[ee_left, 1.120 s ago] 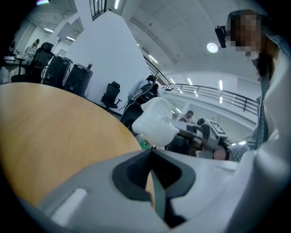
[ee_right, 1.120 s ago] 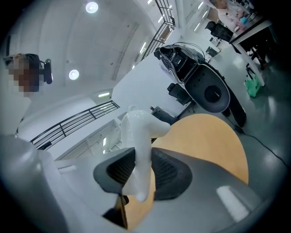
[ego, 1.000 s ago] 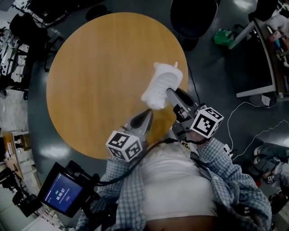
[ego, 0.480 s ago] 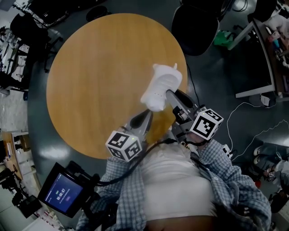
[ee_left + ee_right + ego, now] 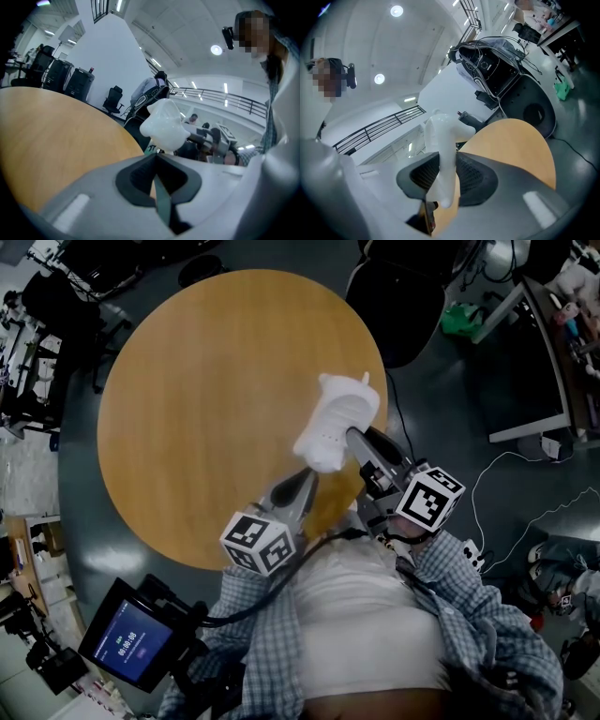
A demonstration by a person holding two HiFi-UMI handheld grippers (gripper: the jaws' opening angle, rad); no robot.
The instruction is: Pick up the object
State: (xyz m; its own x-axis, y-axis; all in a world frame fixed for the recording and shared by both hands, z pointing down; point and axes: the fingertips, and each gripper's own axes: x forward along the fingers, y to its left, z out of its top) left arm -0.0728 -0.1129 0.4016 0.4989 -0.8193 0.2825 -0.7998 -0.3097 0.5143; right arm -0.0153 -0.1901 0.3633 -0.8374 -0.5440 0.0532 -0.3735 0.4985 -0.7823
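A white moulded plastic object (image 5: 336,418) with a small spout hangs above the right side of the round wooden table (image 5: 206,381). My right gripper (image 5: 353,441) is shut on its lower end; in the right gripper view the white object (image 5: 442,140) stands pinched between the dark pads (image 5: 476,176) of the right gripper (image 5: 443,178). My left gripper (image 5: 307,478) sits lower left of it, over the table's near edge, shut and empty. In the left gripper view, the left gripper (image 5: 157,161) has its jaws together, and the object (image 5: 164,124) floats just beyond them, apart from them.
A black office chair (image 5: 403,296) stands beyond the table at the upper right. A desk (image 5: 539,362) and loose cables (image 5: 506,474) lie on the floor to the right. A lit screen (image 5: 127,643) is at the lower left, racks (image 5: 28,362) at the far left.
Both grippers and the held object stay almost in place. The black chair beyond the table has come further into view.
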